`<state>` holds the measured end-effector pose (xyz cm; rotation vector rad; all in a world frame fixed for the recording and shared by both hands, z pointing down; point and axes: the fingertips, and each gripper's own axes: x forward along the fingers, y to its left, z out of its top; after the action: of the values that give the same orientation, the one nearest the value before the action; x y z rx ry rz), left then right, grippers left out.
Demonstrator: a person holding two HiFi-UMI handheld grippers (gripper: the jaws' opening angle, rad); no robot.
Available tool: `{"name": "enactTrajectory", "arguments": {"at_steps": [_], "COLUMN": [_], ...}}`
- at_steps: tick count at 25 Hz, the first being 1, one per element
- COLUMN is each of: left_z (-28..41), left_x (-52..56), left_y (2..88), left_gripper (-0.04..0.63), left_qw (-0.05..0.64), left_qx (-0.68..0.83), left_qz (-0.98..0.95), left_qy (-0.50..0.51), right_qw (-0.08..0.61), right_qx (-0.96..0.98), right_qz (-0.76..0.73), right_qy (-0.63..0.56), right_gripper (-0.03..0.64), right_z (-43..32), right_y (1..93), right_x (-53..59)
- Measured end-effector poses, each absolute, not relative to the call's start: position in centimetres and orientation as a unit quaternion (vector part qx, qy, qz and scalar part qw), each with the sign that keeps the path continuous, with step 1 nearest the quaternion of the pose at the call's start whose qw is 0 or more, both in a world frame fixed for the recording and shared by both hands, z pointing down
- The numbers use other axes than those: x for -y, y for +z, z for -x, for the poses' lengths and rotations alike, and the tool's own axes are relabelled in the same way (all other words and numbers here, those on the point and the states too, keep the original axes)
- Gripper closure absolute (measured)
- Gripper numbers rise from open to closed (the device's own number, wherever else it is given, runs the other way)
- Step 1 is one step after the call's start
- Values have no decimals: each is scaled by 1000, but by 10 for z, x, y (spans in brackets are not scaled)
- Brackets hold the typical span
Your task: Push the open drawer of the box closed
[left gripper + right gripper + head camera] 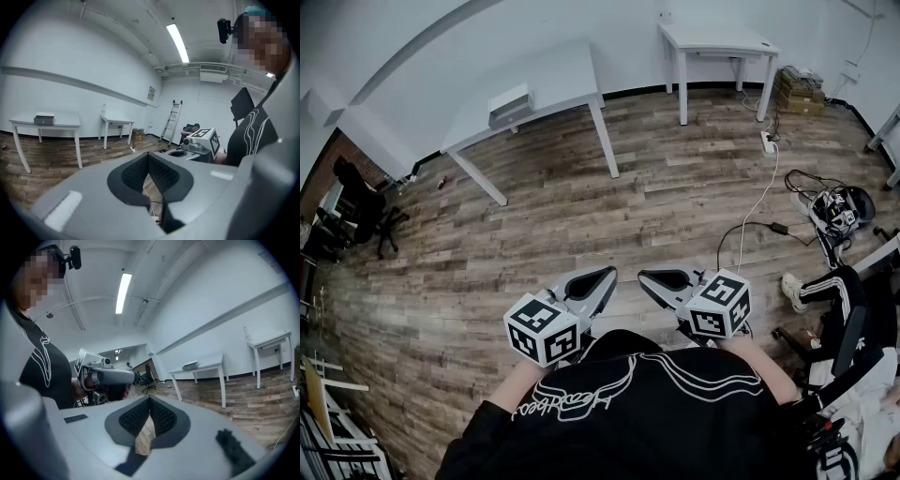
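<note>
A small pale grey box (511, 101) stands on a long white table (553, 80) far across the room; its drawer is too small to make out. The box also shows in the left gripper view (44, 119) and the right gripper view (191, 365). I hold both grippers close to my chest, well away from that table. My left gripper (605, 274) (149, 157) is shut, its jaws meeting at the tip with nothing between them. Beside it, my right gripper (647, 277) (150, 399) also looks shut and holds nothing.
A second white table (717, 42) stands at the back right, with cardboard boxes (800, 91) beside it. A power strip with cables (767, 141) lies on the wood floor. An office chair (361, 202) is at the left. A seated person's leg (825, 286) is at the right.
</note>
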<state>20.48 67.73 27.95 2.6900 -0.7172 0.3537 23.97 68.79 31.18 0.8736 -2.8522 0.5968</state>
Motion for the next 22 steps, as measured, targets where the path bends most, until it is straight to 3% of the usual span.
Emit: {"name": "enactTrajectory", "arguments": {"at_steps": [11, 22], "left_z": [-130, 8], "left_x": [-605, -386], "left_y": [323, 361], "left_gripper": [591, 591], "left_qw": [211, 280], "left_qx": [317, 403], "left_qz": [-919, -869], "left_qy": [105, 61], "right_qw": [67, 90], "right_qx": [945, 947], "right_qz": [-246, -197], "right_qy": [206, 237], "right_gripper": [607, 607], "right_z": [-176, -58], "right_y": [335, 363], "right_x": [-608, -389]}}
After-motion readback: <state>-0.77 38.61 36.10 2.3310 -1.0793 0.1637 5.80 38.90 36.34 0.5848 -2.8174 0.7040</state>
